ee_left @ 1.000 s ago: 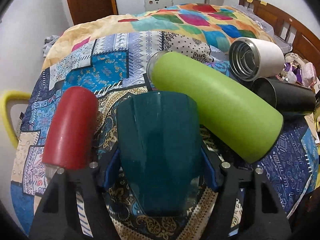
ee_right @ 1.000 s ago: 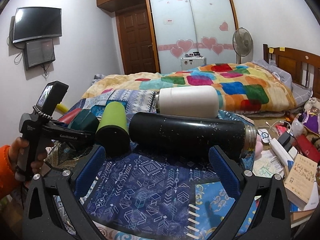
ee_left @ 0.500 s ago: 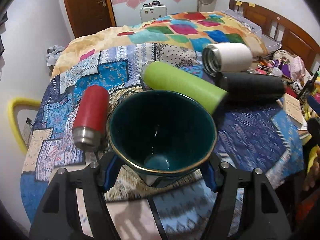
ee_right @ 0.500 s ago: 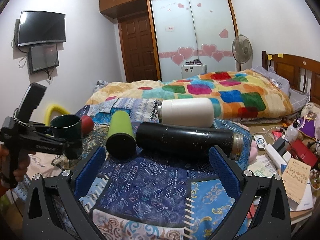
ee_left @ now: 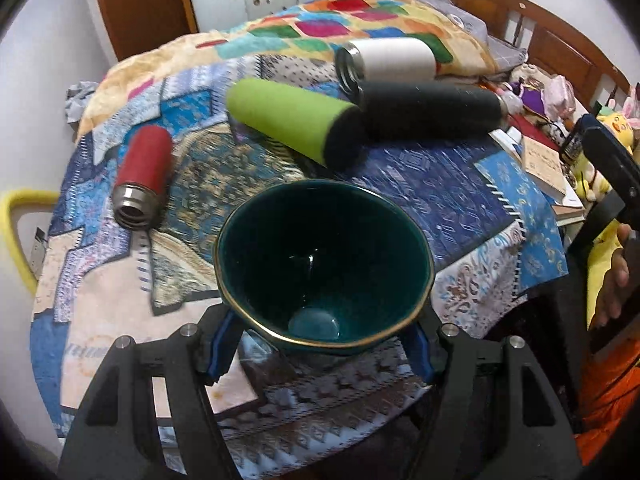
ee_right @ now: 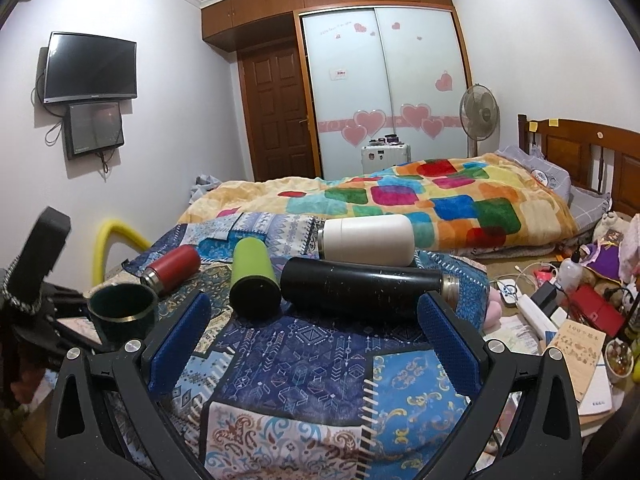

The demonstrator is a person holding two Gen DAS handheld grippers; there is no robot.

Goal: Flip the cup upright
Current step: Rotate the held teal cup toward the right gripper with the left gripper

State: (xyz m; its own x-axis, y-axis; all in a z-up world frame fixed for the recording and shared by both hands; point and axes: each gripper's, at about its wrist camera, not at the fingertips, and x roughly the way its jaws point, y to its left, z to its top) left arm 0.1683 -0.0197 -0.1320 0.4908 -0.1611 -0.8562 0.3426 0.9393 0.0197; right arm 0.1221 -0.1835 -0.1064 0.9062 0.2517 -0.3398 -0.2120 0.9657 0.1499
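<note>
Cup (ee_left: pixel 324 268) is held mouth-up, clamped in left gripper (ee_left: pixel 320 336) jaws, only setting down left; right gripper (ee_right: pixel 316 340) jaws gape empty.

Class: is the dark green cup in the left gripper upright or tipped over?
Upright: the green cup shows its gold rim on top, mouth up, clamped in the left gripper.

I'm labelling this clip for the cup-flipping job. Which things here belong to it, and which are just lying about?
Part of the job:
- dark green cup, mouth up
- left hand-held gripper, shut on the cup

Lying about:
- red flask, on its side
- green flask, on its side
- black flask, on its side
- white flask, on its side
- right hand-held gripper, open and empty
</note>
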